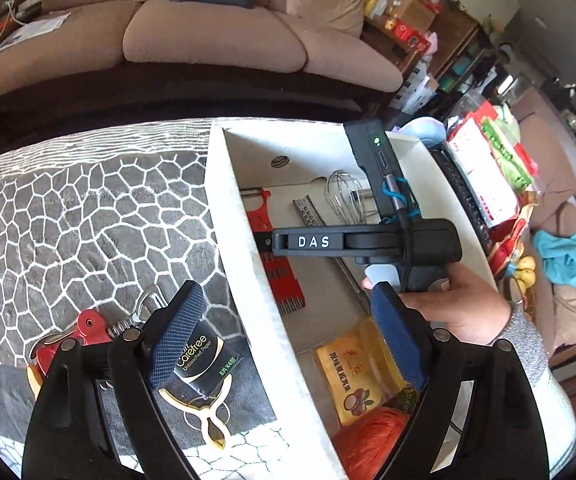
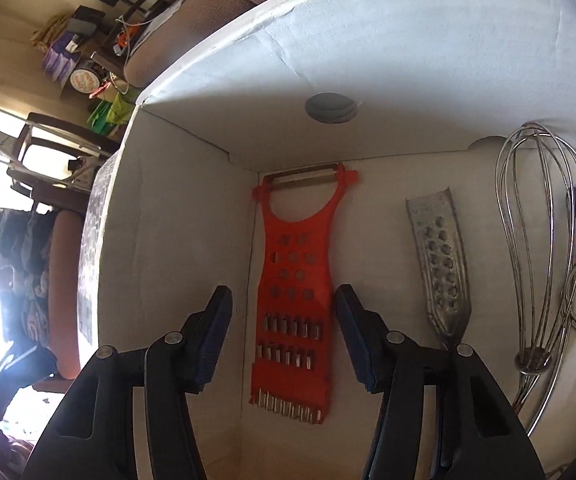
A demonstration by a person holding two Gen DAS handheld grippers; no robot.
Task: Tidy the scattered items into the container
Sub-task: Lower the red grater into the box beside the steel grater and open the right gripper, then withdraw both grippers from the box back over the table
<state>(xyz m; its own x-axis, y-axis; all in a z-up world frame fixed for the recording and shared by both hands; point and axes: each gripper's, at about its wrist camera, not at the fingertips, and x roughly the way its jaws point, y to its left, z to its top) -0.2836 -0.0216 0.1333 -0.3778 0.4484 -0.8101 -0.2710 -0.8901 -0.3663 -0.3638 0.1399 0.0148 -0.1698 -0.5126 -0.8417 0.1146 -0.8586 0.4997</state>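
A white cardboard box [image 1: 244,264] stands on a patterned grey mat. Inside lie a red grater-peeler [image 2: 296,304], a metal grater [image 2: 440,264], a wire whisk [image 2: 540,240], a yellow snack packet [image 1: 352,376] and an orange ball of twine [image 1: 372,440]. My right gripper [image 2: 284,320] is open and empty inside the box, just above the red grater; it also shows in the left wrist view [image 1: 280,242]. My left gripper [image 1: 284,328] is open and empty, astride the box's left wall. Left of the box on the mat lie a black Carefree tissue pack [image 1: 204,360], a red corkscrew [image 1: 88,328] and a beige peeler [image 1: 208,420].
A beige sofa [image 1: 208,32] stands behind the mat. Cluttered shelves and bags [image 1: 484,160] crowd the right side of the box. A grommet hole [image 2: 330,108] sits in the box's far wall.
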